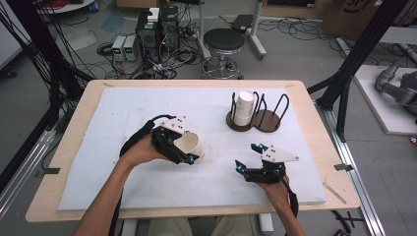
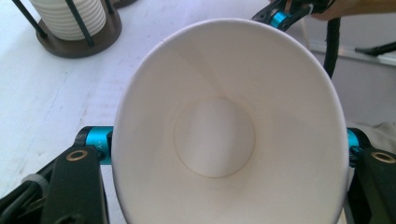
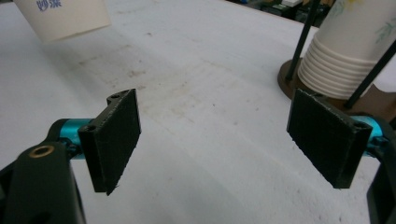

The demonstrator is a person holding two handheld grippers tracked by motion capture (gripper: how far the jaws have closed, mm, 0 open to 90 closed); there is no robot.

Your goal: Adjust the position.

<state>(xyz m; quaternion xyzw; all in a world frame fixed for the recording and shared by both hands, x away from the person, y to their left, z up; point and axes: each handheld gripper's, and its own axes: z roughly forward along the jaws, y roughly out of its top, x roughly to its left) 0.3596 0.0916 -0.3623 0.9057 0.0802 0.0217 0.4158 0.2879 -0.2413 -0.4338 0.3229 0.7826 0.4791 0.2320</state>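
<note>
The left gripper (image 1: pixel 189 156) squeezes one white paper cup (image 1: pixel 189 143), lifted over the white table mat (image 1: pixel 118 118). The right gripper (image 1: pixel 250 158) waits, jaws wide and empty. More stacked white cups (image 1: pixel 244 108) sit in the black wire holder (image 1: pixel 268 120).

Cut off by the bottom edge in the left gripper view: paper cup (image 2: pixel 224 135), hiding both pads. Cropped at top in the right gripper view: cup stack (image 3: pixel 348 42).

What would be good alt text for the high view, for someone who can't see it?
A person at a white-covered table holds a paper cup on its side in the left gripper, while the right gripper hovers open and empty nearby. Behind them, a wire rack holds a stack of cups.
</note>
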